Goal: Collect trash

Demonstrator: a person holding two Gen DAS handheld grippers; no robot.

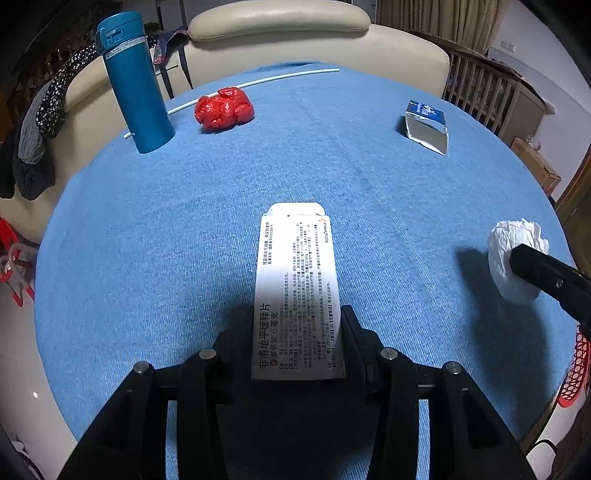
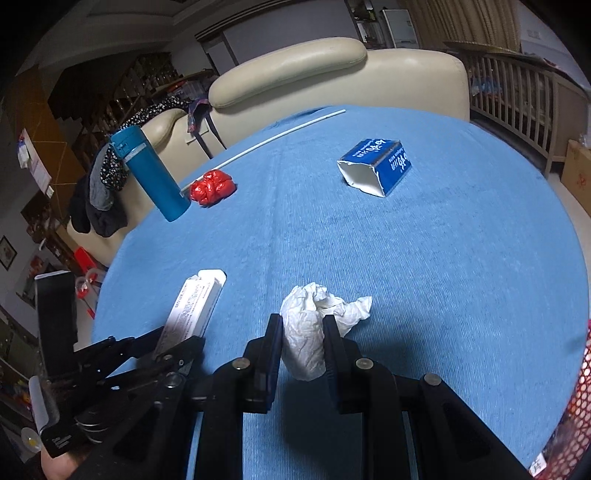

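Right now my left gripper (image 1: 297, 314) is clamped on a white medicine box (image 1: 295, 291), its two jaws pressing the long sides at the near end. In the left wrist view the box runs up the centre of the frame, its printed face up and its far flap open, over the blue tablecloth (image 1: 221, 206).

My right gripper (image 2: 301, 325) is closed on a crumpled white tissue (image 2: 306, 332). In the right wrist view the wad sits low in the centre between the jaws, with a loose corner sticking out to the right. From the left wrist view the same tissue shows at the right edge, with one black finger of that gripper across it.

More trash lies on the cloth. A scrunched red plastic bag (image 1: 224, 109) sits in the upper left of the left wrist view, just beside a tall teal flask (image 1: 133, 81) that stands upright. A thin white rod (image 1: 258, 82) lies behind them along the far edge of the table. An opened blue carton (image 2: 376, 166) lies on its side in the upper right of the right wrist view, its open mouth turned toward me, well apart from the bag.

A cream sofa (image 1: 295, 33) stands behind the table, with dark clothes draped at its left end. A red mesh basket (image 1: 576, 369) peeks in at the lower right edge.
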